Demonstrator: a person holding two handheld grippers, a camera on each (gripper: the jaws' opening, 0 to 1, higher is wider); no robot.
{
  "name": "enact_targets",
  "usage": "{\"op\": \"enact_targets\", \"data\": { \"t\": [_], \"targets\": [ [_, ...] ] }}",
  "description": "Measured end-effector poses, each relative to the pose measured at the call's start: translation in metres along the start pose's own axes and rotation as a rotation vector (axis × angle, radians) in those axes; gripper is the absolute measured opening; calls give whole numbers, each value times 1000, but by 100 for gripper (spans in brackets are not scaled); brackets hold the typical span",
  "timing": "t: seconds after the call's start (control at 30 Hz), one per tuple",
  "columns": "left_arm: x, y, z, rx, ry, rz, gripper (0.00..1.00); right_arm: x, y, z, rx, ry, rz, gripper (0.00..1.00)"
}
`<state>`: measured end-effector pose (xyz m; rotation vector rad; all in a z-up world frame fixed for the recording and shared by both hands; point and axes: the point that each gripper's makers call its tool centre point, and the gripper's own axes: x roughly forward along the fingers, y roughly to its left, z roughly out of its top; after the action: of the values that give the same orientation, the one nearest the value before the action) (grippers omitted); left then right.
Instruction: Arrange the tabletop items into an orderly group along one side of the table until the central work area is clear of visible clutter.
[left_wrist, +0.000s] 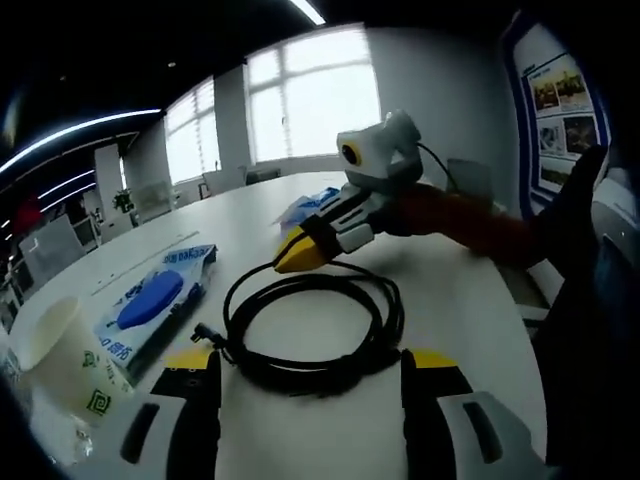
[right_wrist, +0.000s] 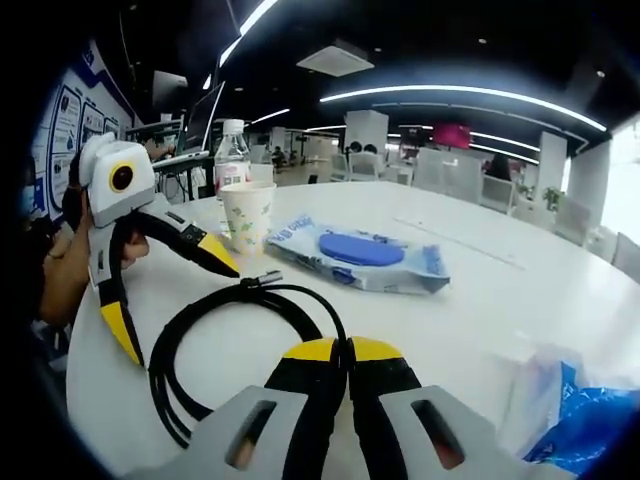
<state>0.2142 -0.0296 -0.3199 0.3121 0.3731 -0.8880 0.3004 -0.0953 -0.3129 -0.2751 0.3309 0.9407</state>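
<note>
**Closing in on the coiled cable from both sides**

Framing the black coiled cable (left_wrist: 315, 330) at lower centre of the left gripper view, the left gripper (left_wrist: 310, 385) has its fingers spread wide, probably to take the loop. The right gripper (right_wrist: 335, 352) has fingers pressed together, holding nothing, tips just beside the coil. A wet-wipes pack (right_wrist: 362, 255), paper cup (right_wrist: 247, 214) and water bottle (right_wrist: 232, 152) wait mid-table (right_wrist: 520, 300), uncollected.

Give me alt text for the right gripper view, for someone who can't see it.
A coiled black cable lies on a white round table, between the shut yellow-tipped right tool and the open left tool. Behind the cable are a blue-and-white wet wipes pack, a white paper cup and a clear plastic bottle.
</note>
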Motion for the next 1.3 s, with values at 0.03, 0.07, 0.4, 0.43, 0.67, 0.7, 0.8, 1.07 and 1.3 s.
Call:
{"op": "enact_targets", "data": {
  "t": [0.03,0.07,0.4,0.43,0.67,0.7,0.8,1.07,1.3],
  "targets": [
    [0,0,0,-1,-1,1,73,0,0,0,5,-1,0,1],
    [1,2,-1,-7,-2,3,73,0,1,1,9,-3,0,1],
    [9,0,-4,-73,-14,-35,72,2,5,-4,32,15,21,1],
    [9,0,-4,-75,-14,-34,72,2,5,-4,33,14,21,1],
    [11,1,-4,-102,-25,-38,71,2,8,-6,58,17,34,1],
    [12,2,-4,-109,-29,-31,69,2,9,-6,61,20,36,1],
    [12,4,-4,-118,-29,-25,69,2,9,-6,65,20,40,1],
    [13,4,-3,-124,-31,-19,67,0,11,-5,71,11,49,1],
    [11,1,-2,-126,-36,-21,66,-4,12,2,74,-11,52,1]
  ]
}}
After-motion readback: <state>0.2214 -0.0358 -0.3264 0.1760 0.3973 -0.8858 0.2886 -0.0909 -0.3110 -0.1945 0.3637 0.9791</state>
